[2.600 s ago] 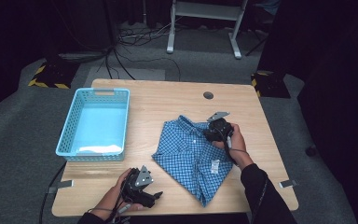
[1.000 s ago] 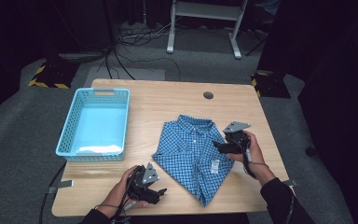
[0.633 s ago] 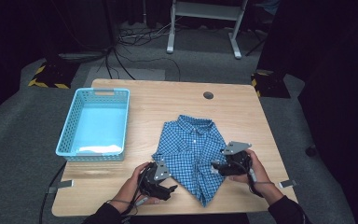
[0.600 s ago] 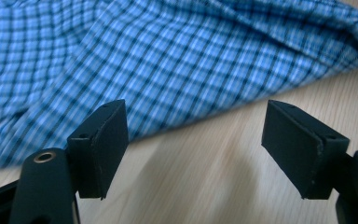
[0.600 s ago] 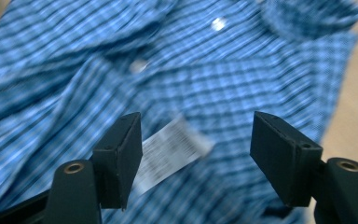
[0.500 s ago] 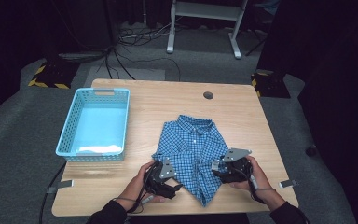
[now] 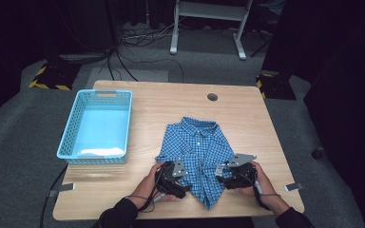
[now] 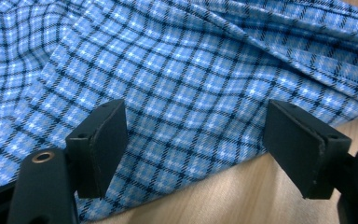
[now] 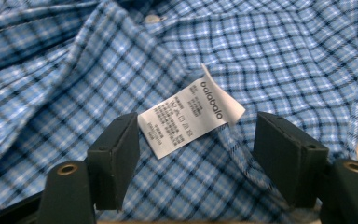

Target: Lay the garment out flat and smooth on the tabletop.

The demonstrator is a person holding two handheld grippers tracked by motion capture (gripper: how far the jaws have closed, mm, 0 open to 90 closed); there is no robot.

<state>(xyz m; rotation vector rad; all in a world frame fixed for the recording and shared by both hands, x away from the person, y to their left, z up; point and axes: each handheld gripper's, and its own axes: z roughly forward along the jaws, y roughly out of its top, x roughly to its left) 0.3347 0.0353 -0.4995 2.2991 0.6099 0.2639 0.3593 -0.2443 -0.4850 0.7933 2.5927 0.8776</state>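
Hands come in from the near edge of the counter, one on each side of the blue checked shirt, which lies flat at the counter's middle, collar away from the person. The left gripper points inward at the shirt's lower left edge, jaws spread wide over the cloth with nothing pinched. The right gripper points inward from the other side; its jaws have just been opening and stand wide around the white label, not pressing it. A blue basket sits well apart at the left.
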